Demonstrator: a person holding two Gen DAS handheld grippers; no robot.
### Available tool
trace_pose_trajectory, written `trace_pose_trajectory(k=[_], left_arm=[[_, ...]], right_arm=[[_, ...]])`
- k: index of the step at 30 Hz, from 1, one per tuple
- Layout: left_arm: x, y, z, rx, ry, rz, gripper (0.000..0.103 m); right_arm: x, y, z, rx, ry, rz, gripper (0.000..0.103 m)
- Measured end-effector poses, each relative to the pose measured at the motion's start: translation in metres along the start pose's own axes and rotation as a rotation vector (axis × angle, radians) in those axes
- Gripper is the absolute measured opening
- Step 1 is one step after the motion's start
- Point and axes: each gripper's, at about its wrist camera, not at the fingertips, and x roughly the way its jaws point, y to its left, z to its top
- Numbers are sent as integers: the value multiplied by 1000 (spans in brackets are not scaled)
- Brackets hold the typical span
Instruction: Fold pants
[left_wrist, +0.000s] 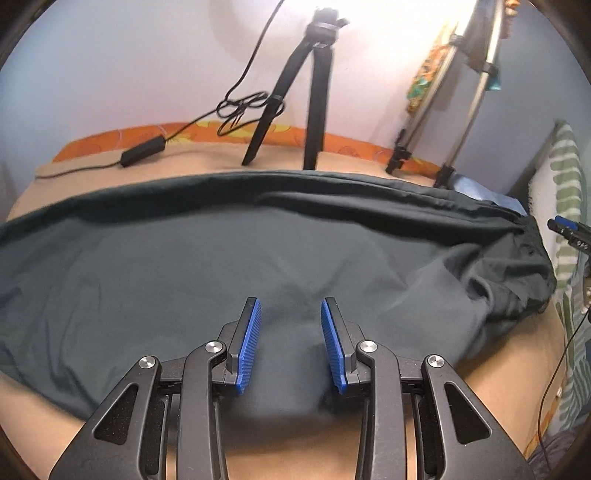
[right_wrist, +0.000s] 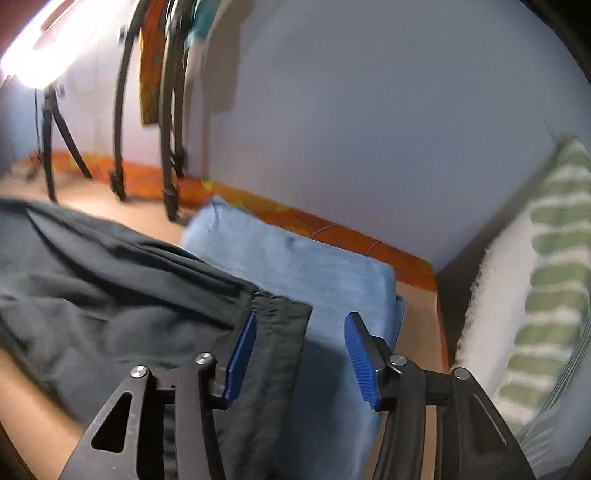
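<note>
The left gripper (left_wrist: 291, 314) is spread, its two blue pads (left_wrist: 250, 347) apart with nothing between them, hovering over the near edge of the dark pants (left_wrist: 221, 266). The cloth directly beneath bulges slightly between the pads, but whether they touch it cannot be told.

The right gripper (right_wrist: 300, 332) is also spread wide. Its left pad (right_wrist: 242, 356) sits over the gathered waistband (right_wrist: 280, 332) of the pants (right_wrist: 110, 288), and its right pad (right_wrist: 360, 363) is over a folded blue towel (right_wrist: 314, 266); neither pinches anything. In the left wrist view the tip of the right gripper (left_wrist: 567, 229) shows at the far right, just beside the waistband end.

The pants lie lengthwise across the tan bed (left_wrist: 517, 354), spread mostly flat, with long folds running along their far edge and the waistband end bunched toward the right edge of the bed. That end overlaps the blue towel, which lies near the right far corner.

Beyond the pants, along the far edge, stand a black tripod (left_wrist: 314, 103) and two light stands (left_wrist: 454, 129), with a black cable and power brick (left_wrist: 142, 151) lying on the bed to the left. An orange patterned strip (left_wrist: 110, 142) runs along the wall. A green-striped cloth (right_wrist: 554, 280) lies beyond the right edge.
</note>
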Motion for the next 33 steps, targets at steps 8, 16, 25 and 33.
trace_pose_trajectory(k=[8,16,25,33], left_arm=[[-26,-29,-42,12,35,-143,32],[6,-47,-47,48,98,-135,32],[21,-51,-3,14,37,-180,32],[47,-63,7,-38,93,-286,42]], right_arm=[[-69,58,-60,190,-52,278,67],[-61,136,-76,208,-21,435,67],[-38,147,-70,242,-15,493,67],[-36,148,-64,239,-12,536,67]])
